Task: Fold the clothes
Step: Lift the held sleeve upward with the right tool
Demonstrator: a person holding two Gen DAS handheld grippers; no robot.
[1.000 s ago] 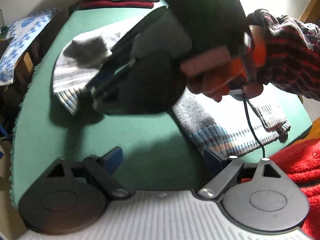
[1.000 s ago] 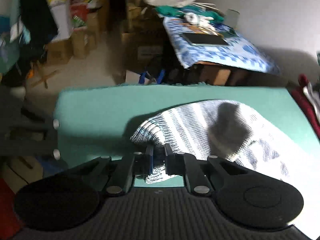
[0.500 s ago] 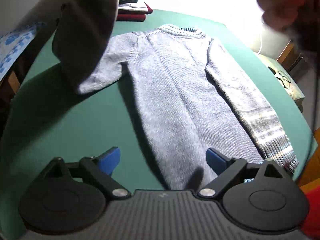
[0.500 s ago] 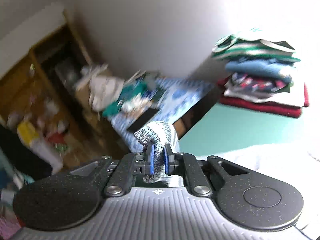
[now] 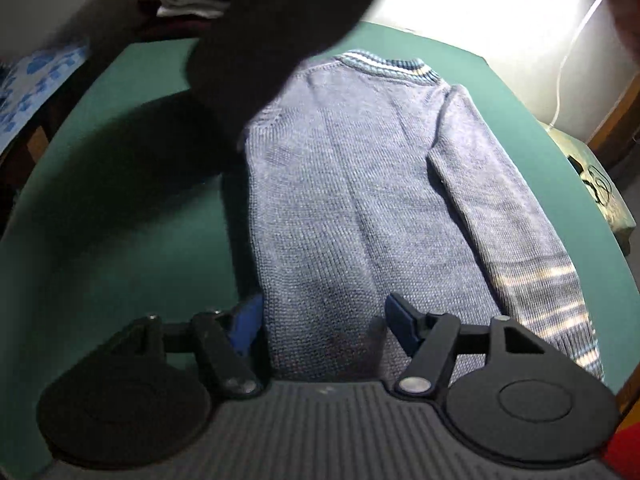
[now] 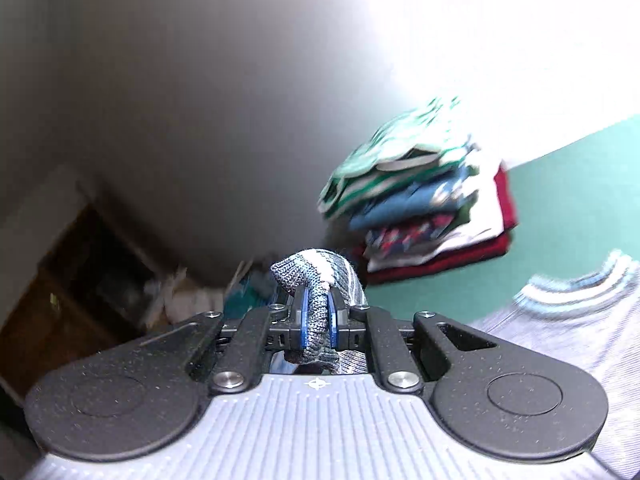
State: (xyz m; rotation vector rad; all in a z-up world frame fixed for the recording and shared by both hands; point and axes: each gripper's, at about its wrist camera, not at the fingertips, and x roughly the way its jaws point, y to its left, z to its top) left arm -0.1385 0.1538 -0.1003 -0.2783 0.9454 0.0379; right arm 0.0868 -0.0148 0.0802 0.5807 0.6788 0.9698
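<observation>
the right tool point(image 6: 317, 322), clamped on the grey-blue knitted sweater's point(image 5: 360, 208) striped cuff point(image 6: 316, 276), has lifted it off the green bench point(image 5: 120, 240), probably folding inward; left tool point(image 5: 322, 322) gapes empty.

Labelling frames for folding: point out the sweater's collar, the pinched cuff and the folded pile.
collar point(image 5: 386, 65): left wrist view, striped neckband.
cuff point(image 6: 318, 312): right wrist view, knit between pads.
folded pile point(image 6: 416, 204): right wrist view, blue layer.

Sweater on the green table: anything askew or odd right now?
Only one sleeve lies flat beside the sweater body. The other cuff is pinched in the shut right gripper and lifted off the table. Nothing looks damaged.
</observation>
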